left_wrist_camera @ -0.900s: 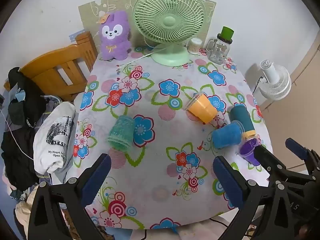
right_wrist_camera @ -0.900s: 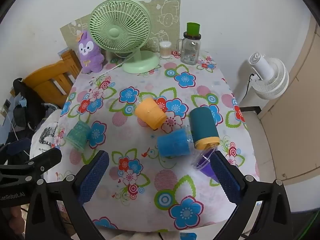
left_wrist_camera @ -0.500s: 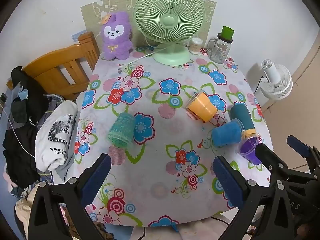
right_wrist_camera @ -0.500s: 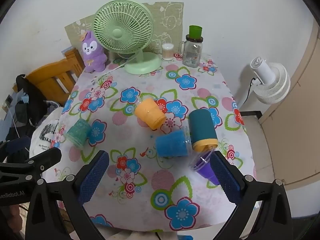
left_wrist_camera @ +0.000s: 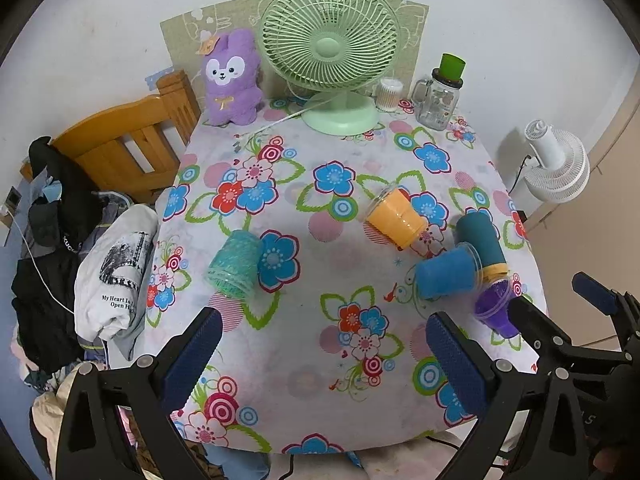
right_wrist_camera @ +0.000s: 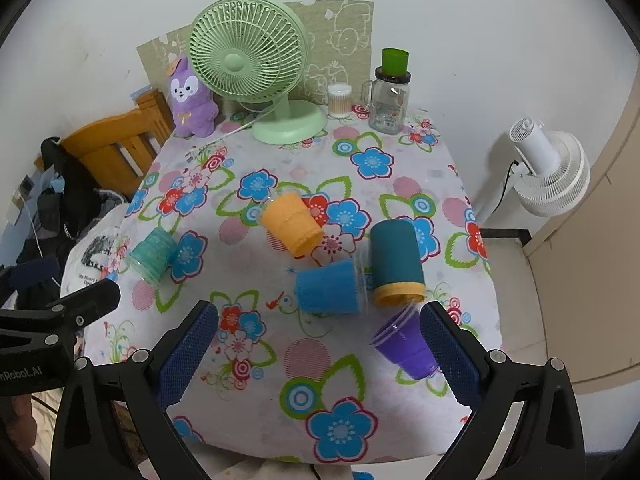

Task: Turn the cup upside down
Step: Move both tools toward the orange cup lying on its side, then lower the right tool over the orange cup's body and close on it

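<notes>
Floral table point(right_wrist_camera: 400, 184) crowded: five toppled cups point(right_wrist_camera: 328, 292), green fan point(right_wrist_camera: 248, 64) behind.

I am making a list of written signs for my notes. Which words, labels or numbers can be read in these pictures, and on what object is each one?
"My Heart I… / Open Hi…", cut off by a fold, on the white T-shirt beside the table.
"…nRobot.AI", start cut off, on the left gripper body in the right wrist view.
"kuc…", partly hidden, on the black garment.
Print on the glass jar: too blurred to read.
</notes>
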Demonstrator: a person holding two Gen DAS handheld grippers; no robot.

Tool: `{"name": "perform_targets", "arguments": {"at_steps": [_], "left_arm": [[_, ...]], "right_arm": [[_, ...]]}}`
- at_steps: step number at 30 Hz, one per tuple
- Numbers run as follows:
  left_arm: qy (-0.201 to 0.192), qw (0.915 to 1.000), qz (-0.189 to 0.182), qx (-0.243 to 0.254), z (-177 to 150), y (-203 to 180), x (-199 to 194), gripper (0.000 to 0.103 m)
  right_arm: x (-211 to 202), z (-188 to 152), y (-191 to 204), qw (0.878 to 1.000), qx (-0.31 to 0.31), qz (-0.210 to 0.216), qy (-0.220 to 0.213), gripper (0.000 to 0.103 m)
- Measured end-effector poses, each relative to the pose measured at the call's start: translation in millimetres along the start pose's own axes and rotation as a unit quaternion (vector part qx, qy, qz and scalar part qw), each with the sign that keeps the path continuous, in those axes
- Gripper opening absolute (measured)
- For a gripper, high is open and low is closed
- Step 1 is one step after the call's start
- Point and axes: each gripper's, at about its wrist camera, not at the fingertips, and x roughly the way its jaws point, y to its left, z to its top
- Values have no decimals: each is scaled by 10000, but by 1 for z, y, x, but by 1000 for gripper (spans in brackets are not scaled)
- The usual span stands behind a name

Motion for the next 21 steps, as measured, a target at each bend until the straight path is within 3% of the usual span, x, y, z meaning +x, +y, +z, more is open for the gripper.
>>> {"name": "perform_targets", "arguments": {"at_steps": [10, 21], "left_arm": [[142, 9998, 155, 70, 12, -27, 17, 103], [213, 9979, 70, 600, 35, -49, 48, 103]], "right_arm": [[14, 11, -26, 9999, -101, 47, 125, 102], [36, 31, -43, 9992, 302, -103, 225, 102]]}}
